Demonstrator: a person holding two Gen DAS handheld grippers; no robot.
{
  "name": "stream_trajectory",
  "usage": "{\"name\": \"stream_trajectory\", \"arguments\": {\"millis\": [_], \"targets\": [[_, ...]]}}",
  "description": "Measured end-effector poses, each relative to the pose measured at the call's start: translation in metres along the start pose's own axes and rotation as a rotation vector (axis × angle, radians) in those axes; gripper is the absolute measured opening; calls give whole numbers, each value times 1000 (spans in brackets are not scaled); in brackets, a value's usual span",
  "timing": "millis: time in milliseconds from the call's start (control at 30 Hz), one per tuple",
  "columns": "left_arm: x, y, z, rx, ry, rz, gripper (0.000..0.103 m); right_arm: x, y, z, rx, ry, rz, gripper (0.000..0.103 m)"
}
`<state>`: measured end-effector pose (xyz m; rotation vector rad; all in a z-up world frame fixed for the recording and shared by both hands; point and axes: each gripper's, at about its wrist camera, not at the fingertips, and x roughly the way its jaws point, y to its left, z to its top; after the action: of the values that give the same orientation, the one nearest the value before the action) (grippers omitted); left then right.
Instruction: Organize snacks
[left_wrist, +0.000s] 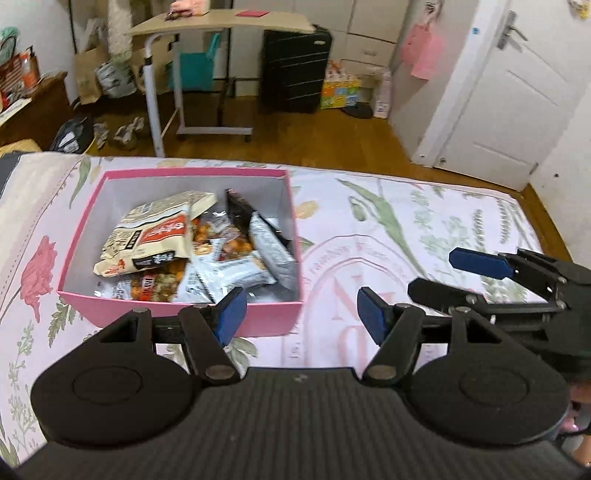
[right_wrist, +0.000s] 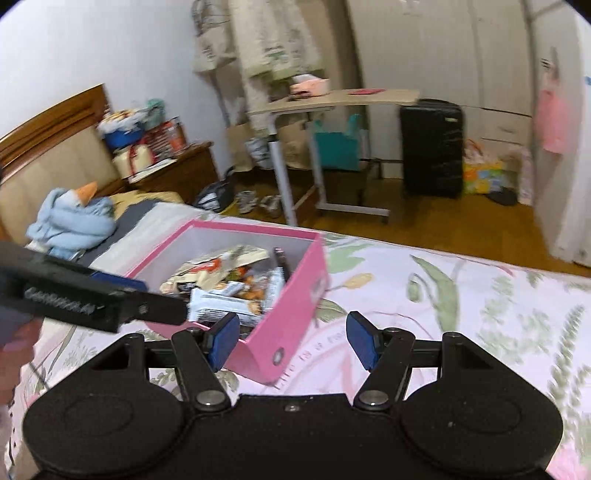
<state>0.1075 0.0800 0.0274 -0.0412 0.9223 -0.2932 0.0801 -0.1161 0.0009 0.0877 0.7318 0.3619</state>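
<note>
I have both grippers above the floral bedspread (left_wrist: 406, 206), each with its jaws standing apart and nothing between them. My left gripper (left_wrist: 301, 314) hangs over the near edge of the pink box (left_wrist: 177, 317), which sits on the bed with the snack packets (left_wrist: 192, 251) heaped inside. My right gripper (right_wrist: 290, 341) is just right of the box's near corner.

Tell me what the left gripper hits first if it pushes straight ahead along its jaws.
Probably the floral bedsheet, just right of the pink box. The left gripper is open and empty; depth is uncertain.
</note>
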Motion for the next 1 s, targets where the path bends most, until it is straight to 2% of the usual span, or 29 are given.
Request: {"name": "stream_trajectory", "arguments": {"millis": [133, 233, 333, 633, 900, 1000], "targets": [[-19, -20, -9, 38, -21, -21, 67, -27, -7, -7, 25, -18, -74, 69], [-29, -32, -16, 48, -29, -19, 68, -42, -9, -13, 52, -16, -126, 77], [-35, -42, -23, 66, -47, -8, 70, -54, -10, -21, 76, -14, -157, 78], [-36, -56, -46, 51, -27, -56, 73, -80, -6, -42, 111, -37, -219, 82], [-32, -62, -61, 51, -45, -21, 78, -90, -12, -52, 129, -39, -262, 83], [-27, -59, -62, 16, -49, -31, 81, -90, -13, -58, 115, -41, -277, 83]]}}
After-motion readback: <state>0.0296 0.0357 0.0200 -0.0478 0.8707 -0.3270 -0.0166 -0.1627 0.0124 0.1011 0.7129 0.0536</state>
